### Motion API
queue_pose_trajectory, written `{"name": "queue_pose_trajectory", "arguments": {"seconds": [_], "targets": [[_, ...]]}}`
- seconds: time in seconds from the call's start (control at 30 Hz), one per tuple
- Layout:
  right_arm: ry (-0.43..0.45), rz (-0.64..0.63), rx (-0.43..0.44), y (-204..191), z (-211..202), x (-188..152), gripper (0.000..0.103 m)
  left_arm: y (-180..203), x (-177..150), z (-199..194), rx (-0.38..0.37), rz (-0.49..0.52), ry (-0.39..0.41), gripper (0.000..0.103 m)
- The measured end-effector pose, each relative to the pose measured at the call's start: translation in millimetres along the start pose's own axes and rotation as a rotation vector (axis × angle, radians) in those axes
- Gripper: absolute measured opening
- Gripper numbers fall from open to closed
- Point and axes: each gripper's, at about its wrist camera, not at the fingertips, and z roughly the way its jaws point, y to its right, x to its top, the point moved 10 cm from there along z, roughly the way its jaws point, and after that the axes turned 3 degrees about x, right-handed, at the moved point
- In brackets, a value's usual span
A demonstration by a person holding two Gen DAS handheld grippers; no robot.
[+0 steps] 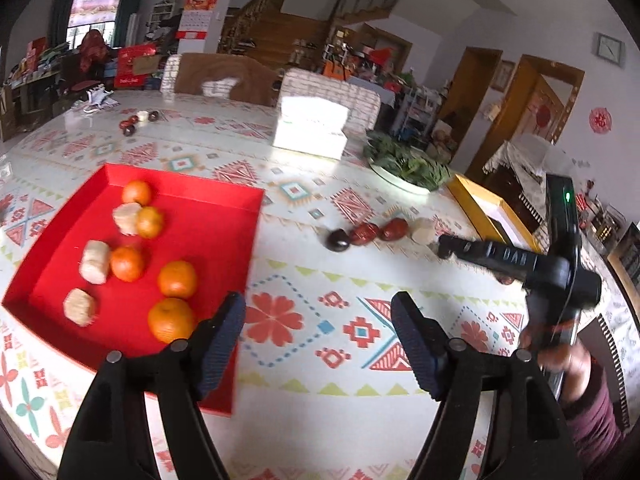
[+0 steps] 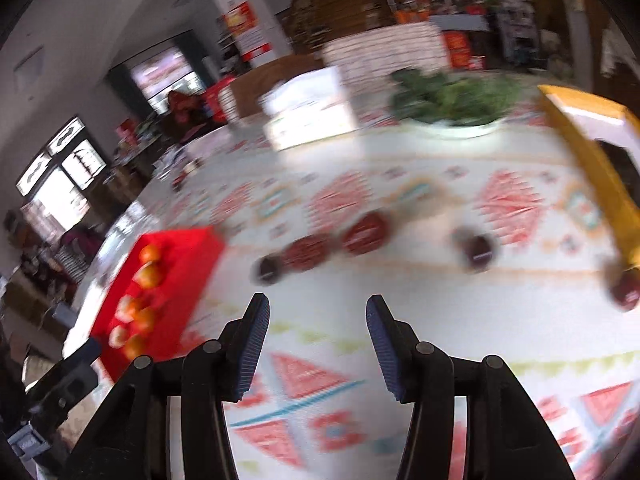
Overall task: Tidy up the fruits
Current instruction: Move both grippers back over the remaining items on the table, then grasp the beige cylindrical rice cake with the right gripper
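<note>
Left wrist view: left gripper (image 1: 318, 320) spread wide, holding nothing, above the patterned tablecloth (image 1: 304, 384); red tray (image 1: 224, 240) just to its left with five oranges (image 1: 177, 279) and pale chunks (image 1: 95, 261); red dates (image 1: 365, 233) beyond, near the right gripper (image 1: 444, 246). Right wrist view, blurred: right gripper (image 2: 318, 320) likewise spread and empty; dates (image 2: 366, 233) ahead on the cloth, yellow box (image 2: 592, 152) at right.

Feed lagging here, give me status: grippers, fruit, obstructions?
Left gripper open, empty. Right gripper open, empty. Round oranges in red square tray; dark red dates loose on patterned tablecloth. Nothing blocking.
</note>
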Motion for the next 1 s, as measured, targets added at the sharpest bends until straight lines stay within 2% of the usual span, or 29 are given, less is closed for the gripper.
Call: {"name": "queue_pose_trajectory", "arguments": {"seconds": [0.13,0.33,0.5,0.63,0.7,0.73,0.8,1.0], "targets": [[0.028,0.055,-0.054,43.1,-8.7,21.6,0.055,9.0,-7.4,12.9,-0.012,0.006,-0.034,0.074],[0.021,0.107,-0.076,71.2,11.4,46.7,0.055,13.4,-12.2,24.0,-0.015,0.014,-0.063,0.074],[-0.018,0.090,-0.126,78.6,43.1,61.1,0.055,9.4,-10.4,29.8,-0.005,0.013,-0.071,0.074],[-0.077,0.064,-0.178,83.6,68.4,61.0,0.055,8.9,-6.8,33.3,-0.005,0.021,-0.072,0.074],[-0.098,0.067,-0.177,84.0,78.1,57.3,0.055,10.1,-4.1,34.9,-0.009,0.027,-0.073,0.074],[-0.091,0.063,-0.181,83.3,78.5,57.7,0.055,11.9,-2.0,36.5,-0.014,0.032,-0.072,0.074],[-0.089,0.065,-0.174,81.2,77.1,55.6,0.043,16.8,2.5,39.7,-0.025,0.045,-0.069,0.074],[-0.059,0.073,-0.136,74.3,59.3,44.4,0.043,39.3,17.5,59.9,-0.064,0.096,-0.070,0.074]]}}
